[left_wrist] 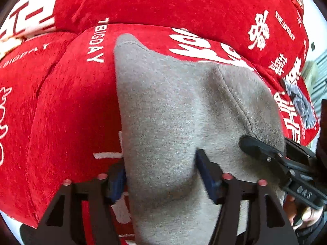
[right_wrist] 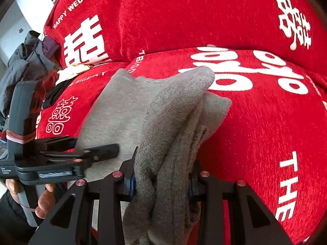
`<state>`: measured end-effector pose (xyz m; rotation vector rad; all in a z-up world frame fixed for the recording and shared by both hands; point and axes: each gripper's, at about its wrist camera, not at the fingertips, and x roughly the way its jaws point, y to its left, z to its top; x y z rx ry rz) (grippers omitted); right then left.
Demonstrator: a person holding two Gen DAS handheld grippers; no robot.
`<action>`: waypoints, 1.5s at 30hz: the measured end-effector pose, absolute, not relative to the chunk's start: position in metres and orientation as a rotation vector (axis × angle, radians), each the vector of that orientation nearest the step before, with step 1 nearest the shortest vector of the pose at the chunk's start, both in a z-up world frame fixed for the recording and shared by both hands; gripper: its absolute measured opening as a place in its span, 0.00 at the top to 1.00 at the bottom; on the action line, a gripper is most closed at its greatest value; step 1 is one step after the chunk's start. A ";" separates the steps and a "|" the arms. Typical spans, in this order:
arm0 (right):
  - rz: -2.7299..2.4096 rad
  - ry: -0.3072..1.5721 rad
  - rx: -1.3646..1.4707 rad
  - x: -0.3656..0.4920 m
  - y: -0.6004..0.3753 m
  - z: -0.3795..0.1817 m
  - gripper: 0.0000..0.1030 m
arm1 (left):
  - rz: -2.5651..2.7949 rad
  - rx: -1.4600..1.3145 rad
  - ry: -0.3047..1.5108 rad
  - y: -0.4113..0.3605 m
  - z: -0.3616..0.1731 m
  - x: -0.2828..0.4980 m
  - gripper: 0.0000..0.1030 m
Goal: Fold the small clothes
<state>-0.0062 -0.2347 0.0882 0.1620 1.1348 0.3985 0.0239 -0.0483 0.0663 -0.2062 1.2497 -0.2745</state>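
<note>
Red sofa cover (left_wrist: 77, 106) with white lettering is lying under everything; my left claw (left_wrist: 161, 175) is spreading released around the grey garment (left_wrist: 173, 110), my right claw (right_wrist: 161, 181) is clamping its bunched fold, and darker clothes (right_wrist: 26, 61) are piling beyond, leftward

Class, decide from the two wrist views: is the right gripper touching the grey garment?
Touching. The right wrist view shows the right gripper with a bunched fold of the grey garment pinched between its fingers, the cloth filling the gap.

Left tongs (left_wrist: 161, 175) straddle grey garment (left_wrist: 175, 106) (red sofa (left_wrist: 67, 102)).
</note>
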 end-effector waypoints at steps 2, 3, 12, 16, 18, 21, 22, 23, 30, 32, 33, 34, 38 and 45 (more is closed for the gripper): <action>0.396 1.160 0.188 -0.003 -0.241 0.081 0.54 | -0.239 -0.198 1.241 -0.044 0.064 0.023 0.13; 0.385 1.170 0.193 -0.001 -0.245 0.076 0.47 | -0.232 -0.196 1.238 -0.041 0.063 0.021 0.10; 0.342 0.985 0.094 -0.030 -0.253 0.133 0.36 | -0.212 -0.146 1.115 -0.029 0.118 -0.007 0.10; 0.478 0.940 -0.109 -0.030 -0.205 0.143 0.29 | -0.251 -0.069 1.086 -0.056 0.128 0.007 0.12; 0.504 0.968 -0.155 -0.021 -0.198 0.130 0.28 | -0.220 -0.033 1.112 -0.063 0.112 0.025 0.12; 0.508 1.060 -0.134 0.002 -0.207 0.102 0.28 | -0.213 -0.093 1.204 -0.053 0.084 0.047 0.12; 0.523 1.081 -0.109 0.008 -0.214 0.096 0.28 | -0.189 -0.099 1.225 -0.049 0.074 0.052 0.12; 0.535 1.092 -0.086 0.013 -0.220 0.091 0.28 | -0.186 -0.089 1.233 -0.048 0.068 0.055 0.12; 0.572 1.087 -0.139 0.022 -0.223 0.074 0.26 | -0.164 -0.063 1.237 -0.044 0.049 0.066 0.00; 0.574 1.092 -0.142 0.023 -0.224 0.077 0.26 | -0.160 -0.045 1.235 -0.047 0.051 0.067 0.00; 0.563 1.096 -0.147 0.023 -0.223 0.080 0.26 | -0.151 -0.032 1.235 -0.049 0.053 0.067 0.00; 0.542 1.091 -0.157 0.019 -0.223 0.087 0.26 | -0.132 -0.007 1.227 -0.051 0.059 0.064 0.00; 0.631 0.971 -0.200 -0.026 -0.214 0.130 0.26 | -0.112 0.087 1.154 -0.058 0.086 0.037 0.00; 0.761 0.972 -0.346 -0.080 -0.186 0.129 0.26 | -0.076 0.143 1.142 -0.059 0.088 0.012 0.00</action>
